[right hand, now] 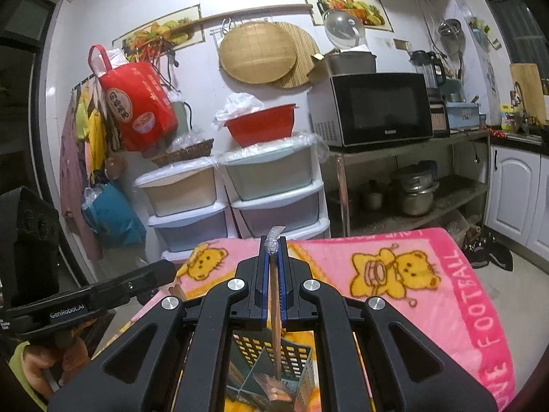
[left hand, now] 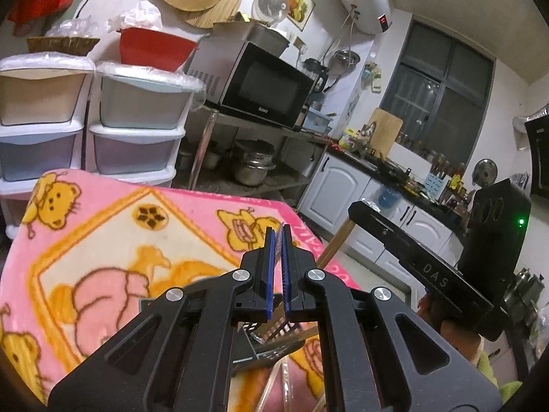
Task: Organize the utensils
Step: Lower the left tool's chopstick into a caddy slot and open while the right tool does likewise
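Two tools: both are held above the desk under its pink blanket [right hand: 394,250].
Right tool [right hand: 273,250]: clamped on a wooden chopstick [right hand: 275,309] in a clear wrapper; the stick hangs down into the perforated holder [right hand: 295,353].
Left tool [left hand: 278,240]: pads nearly together; a scrap of wrapper seems pinched at the tip, though what is held cannot be told.
Step in hand: placement of the chopstick into the holder.
Next move: the stick is to be lowered until seated, then released.

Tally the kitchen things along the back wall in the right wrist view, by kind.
microwave: 1
red basin: 1
drawer towers: 2
round woven trays: 2
food posters: 2
Total: 8
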Demonstrator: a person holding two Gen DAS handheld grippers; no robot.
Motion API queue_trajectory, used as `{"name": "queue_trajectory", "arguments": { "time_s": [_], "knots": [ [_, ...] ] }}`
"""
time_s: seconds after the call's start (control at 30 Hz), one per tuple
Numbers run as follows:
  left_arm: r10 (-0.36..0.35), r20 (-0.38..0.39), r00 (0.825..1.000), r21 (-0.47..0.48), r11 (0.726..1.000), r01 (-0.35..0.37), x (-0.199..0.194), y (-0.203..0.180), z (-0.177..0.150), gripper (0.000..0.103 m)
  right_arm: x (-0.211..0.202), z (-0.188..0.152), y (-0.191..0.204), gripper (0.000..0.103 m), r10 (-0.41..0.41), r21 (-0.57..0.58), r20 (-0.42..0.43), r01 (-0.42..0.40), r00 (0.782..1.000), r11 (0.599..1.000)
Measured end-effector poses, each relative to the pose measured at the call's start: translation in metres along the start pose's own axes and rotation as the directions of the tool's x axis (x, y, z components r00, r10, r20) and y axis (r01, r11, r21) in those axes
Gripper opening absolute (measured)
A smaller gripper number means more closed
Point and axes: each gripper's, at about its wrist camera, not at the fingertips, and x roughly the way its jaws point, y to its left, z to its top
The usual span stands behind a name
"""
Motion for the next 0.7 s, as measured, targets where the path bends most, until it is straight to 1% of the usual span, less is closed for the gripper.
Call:
{"name": "queue_trajectory", "arguments": {
  "time_s": [0.4,0.53,0.57,0.63,0.7],
  "knots": [
    [0.023,-0.041,0.999,-0.009,1.0,-0.023,0.014,0.007,-0.016,0.002,0.014,-0.021,-0.005,0.005,0.005,0.028,-0.057,-0.003,0.998,1.0],
    [0.027,-0.045,0.999,-0.006,1.0,-0.027,0.016,0.008,-0.019,0.002,0.017,-0.026,-0.009,0.006,-0.007,0.04,-0.081,0.01,0.997,0.999],
    [0.028,-0.045,0.999,-0.006,1.0,-0.029,0.016,0.008,-0.019,0.002,0.017,-0.027,-0.01,0.008,-0.01,0.042,-0.085,0.013,0.996,0.999],
    [0.035,-0.045,0.998,-0.003,0.999,-0.036,0.016,0.009,-0.021,0.002,0.017,-0.029,-0.012,0.022,-0.015,0.05,-0.094,0.02,0.995,0.999],
    [0.04,-0.047,0.998,-0.001,0.999,-0.04,0.016,0.01,-0.022,0.002,0.015,-0.032,-0.015,0.024,-0.021,0.056,-0.094,0.027,0.995,0.998]
  ]
}}
